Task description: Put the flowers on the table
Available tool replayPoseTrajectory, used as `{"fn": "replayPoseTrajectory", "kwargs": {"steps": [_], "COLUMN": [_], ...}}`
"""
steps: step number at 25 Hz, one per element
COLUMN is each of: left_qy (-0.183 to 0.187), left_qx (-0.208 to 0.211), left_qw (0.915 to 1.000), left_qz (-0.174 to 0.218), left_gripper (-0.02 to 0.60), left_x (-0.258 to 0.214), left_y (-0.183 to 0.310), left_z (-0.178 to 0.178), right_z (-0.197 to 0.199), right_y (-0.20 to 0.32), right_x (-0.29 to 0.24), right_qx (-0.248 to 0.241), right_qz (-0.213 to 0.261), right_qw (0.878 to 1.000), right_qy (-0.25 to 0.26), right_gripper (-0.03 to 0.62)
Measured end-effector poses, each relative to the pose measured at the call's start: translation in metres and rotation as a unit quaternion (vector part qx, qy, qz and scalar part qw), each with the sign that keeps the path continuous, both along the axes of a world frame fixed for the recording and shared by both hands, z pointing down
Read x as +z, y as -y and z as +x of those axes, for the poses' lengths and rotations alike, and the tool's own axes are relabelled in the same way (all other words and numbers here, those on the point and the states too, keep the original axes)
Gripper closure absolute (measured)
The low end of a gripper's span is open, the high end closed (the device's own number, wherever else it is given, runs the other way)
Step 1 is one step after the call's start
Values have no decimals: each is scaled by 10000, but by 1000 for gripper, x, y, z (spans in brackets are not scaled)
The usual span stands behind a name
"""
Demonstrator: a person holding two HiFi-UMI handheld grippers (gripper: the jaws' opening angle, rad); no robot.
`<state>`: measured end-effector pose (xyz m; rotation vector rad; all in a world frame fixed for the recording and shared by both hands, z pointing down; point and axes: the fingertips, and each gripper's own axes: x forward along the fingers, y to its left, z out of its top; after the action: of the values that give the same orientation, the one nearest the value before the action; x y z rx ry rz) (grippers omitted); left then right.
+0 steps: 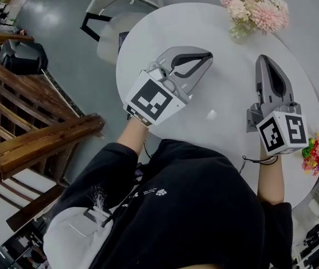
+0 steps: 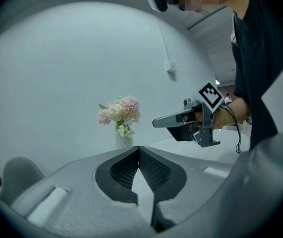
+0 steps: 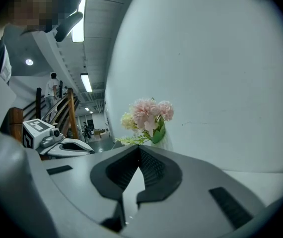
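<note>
1. Head view: the round table [image 1: 232, 83] has its near edge hidden under the person's dark top [image 1: 193, 206].
2. Left gripper [image 1: 206, 56] and right gripper [image 1: 264, 59] hang above it, jaws closed, empty.
3. Pink flowers [image 1: 254, 7] stand at its far rim, vase barely discernible.

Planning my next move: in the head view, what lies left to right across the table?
left gripper → right gripper → small colourful flowers. The pink bouquet is left out: it sits above the right gripper, overlapping it side to side.
</note>
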<state>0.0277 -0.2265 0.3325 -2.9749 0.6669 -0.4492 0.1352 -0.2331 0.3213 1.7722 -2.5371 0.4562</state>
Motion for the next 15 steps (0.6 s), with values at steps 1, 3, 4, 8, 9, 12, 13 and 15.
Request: {"fn": "replayPoseTrajectory", "kwargs": {"steps": [1,3,4,8,9,12,13,15], "left_qy": [22,55,63,86,73,-12,-25,-35], "left_qx": [6,17,22,122,141,114,112,128], "left_qw": [10000,10000,10000,9998,9998,9999,9999,9999], "left_qz": [2,0,-8,-95,-126,-126,-103,-67], "left_gripper": [583,583,583,583,583,583,583,583], "left_x": [0,1,1,4,4,0,-2,-6], "left_y": [-1,-4,-7,-18,-20,-21,-21,-21], "left_z": [-2,-4,-5,-7,-7,-8,-7,-6], "right_z": [-2,-7,-10,-17,-19,-23,-24,-24], "right_y": [-2,-5,-8,-18,-20,-28,-30,-35], "right_x": [-2,-4,-5,-9,-10,-12,-13,-15], "right_qx": [-49,-169,-217,-331,-361,-415,-416,-399], "right_qz": [19,-4,-20,-15,-29,-51,-42,-31], "right_qw": [10000,9997,9995,9991,9990,9988,9988,9989], "right_qy": [54,167,212,263,275,261,243,231], "right_gripper": [583,583,582,583,583,582,582,583]}}
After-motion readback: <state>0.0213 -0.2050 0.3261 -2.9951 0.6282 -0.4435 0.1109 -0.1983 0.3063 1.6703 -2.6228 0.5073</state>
